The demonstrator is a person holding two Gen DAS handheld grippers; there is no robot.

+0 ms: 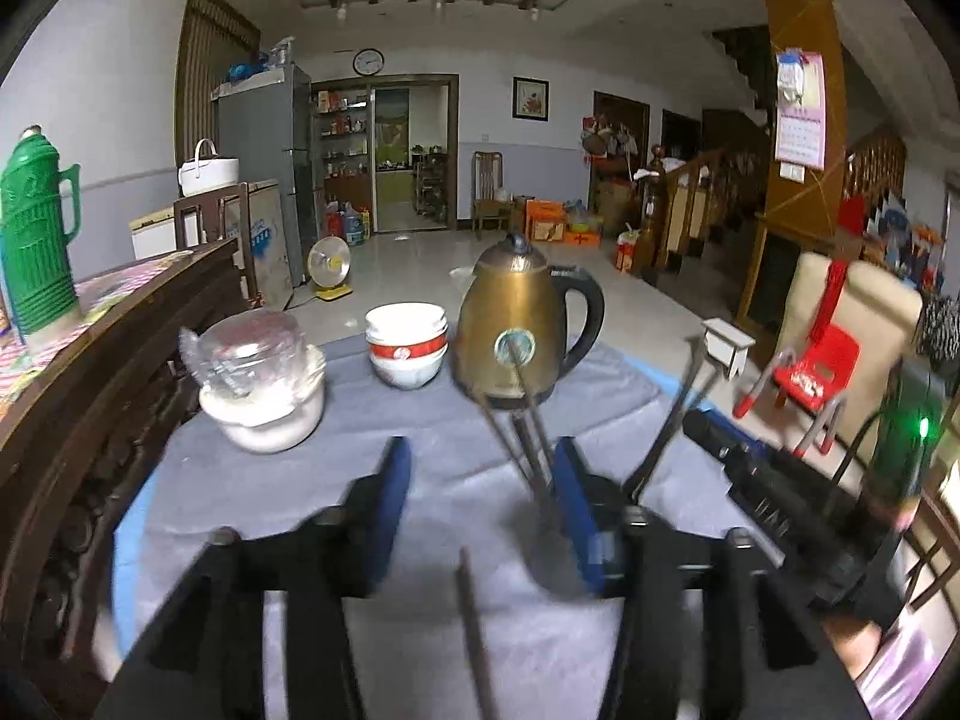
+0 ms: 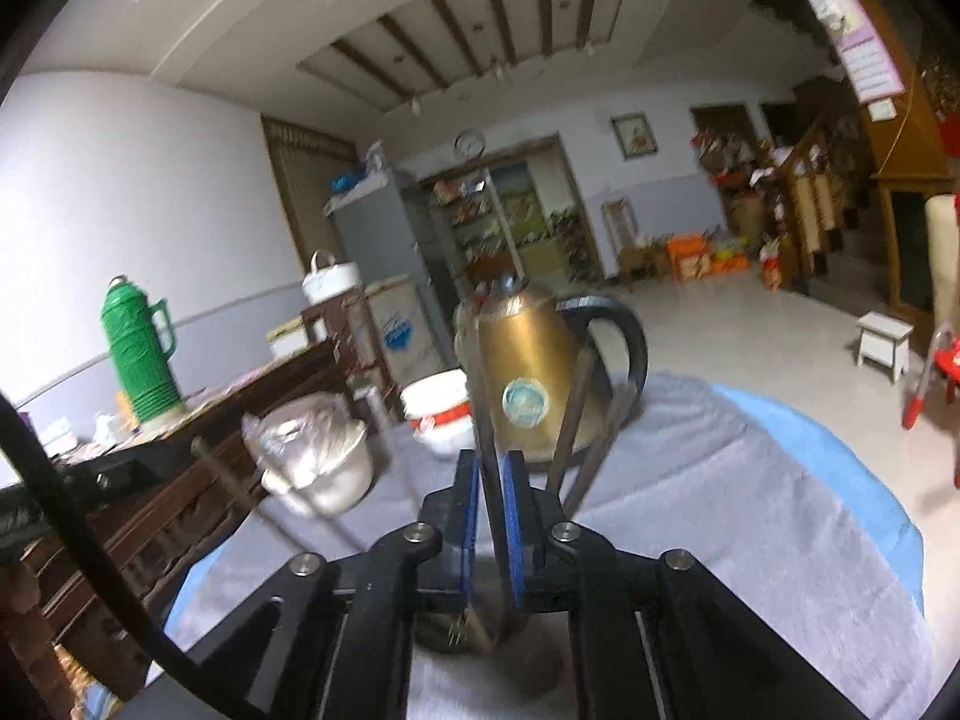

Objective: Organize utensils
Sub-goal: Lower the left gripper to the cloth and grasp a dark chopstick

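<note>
At the far left a green ribbed plastic thermos [image 1: 37, 234] stands on a dark carved wooden sideboard [image 1: 120, 324] that runs along the left edge of the grey-cloth-covered counter [image 1: 300, 480]. Next on the cloth comes a white bowl wrapped in clear plastic film [image 1: 264, 384], then a stack of white bowls with a red band [image 1: 408, 351], then a brass-coloured electric kettle with a black handle [image 1: 516, 336], the three forming a row across the back of the counter. In the left wrist view the left gripper [image 1: 480, 474] has its blue-padded fingers spread well apart with only cloth between them; a bundle of thin dark chopsticks [image 1: 528, 438] rises blurred just inside its right finger, leaning up across the kettle's front. In the right wrist view the right gripper [image 2: 492, 498] is clamped on one chopstick [image 2: 489, 468] of that bundle, its blue pads pressed against it, while others fan out to the right towards the kettle handle; below the fingers sits a dark round holder [image 2: 468, 624], blurred, which the sticks seem to stand in. The kettle stands close ahead of both grippers. To the right the cloth lies bare up to its curved blue edge [image 2: 840, 456], beyond which are tiled floor, a small white stool [image 2: 885, 342] and a red plastic chair [image 1: 816, 360].
</note>
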